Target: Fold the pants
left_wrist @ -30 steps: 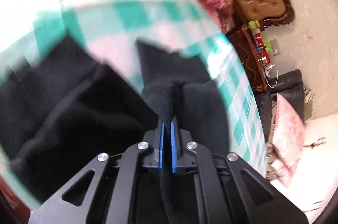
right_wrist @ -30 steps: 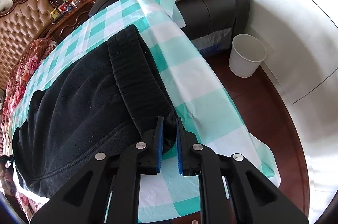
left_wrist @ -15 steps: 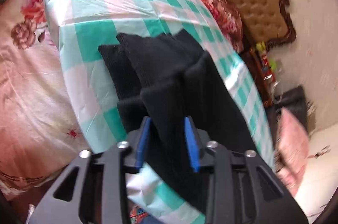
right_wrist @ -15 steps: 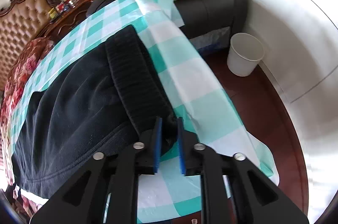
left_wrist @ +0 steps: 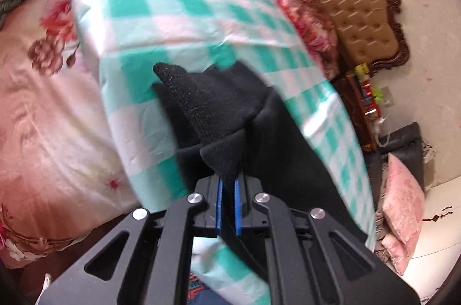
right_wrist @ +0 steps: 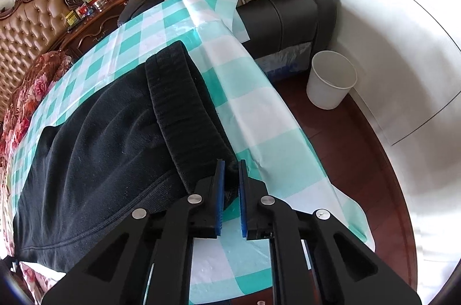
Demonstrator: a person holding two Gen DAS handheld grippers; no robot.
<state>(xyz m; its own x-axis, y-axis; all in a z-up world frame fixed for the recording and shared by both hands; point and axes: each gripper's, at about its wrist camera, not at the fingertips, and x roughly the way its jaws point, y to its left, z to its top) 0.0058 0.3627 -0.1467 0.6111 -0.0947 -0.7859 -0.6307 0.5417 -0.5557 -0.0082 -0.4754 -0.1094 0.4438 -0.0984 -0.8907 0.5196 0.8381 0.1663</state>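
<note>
Checked cloth [left_wrist: 201,17] motion-blurred; pants [right_wrist: 86,161] cut off at left edge.

Item: pants [right_wrist: 95,161] | colour: black, fleecy (ribbed waistband [right_wrist: 184,115]) | pose: lying flat, spread lengthwise | place: centre-left of right wrist frame; cuffs bunched mid-frame in left view

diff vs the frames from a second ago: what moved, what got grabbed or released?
The left gripper swung along the green-and-white checked cloth, opened halfway over the black fleece pants, then re-clamped on a fold near the leg ends. The view went from the pants' middle to the floral bedding. Unchanged: the right gripper stays shut on the ribbed waistband; the white bin sits as before.
</note>
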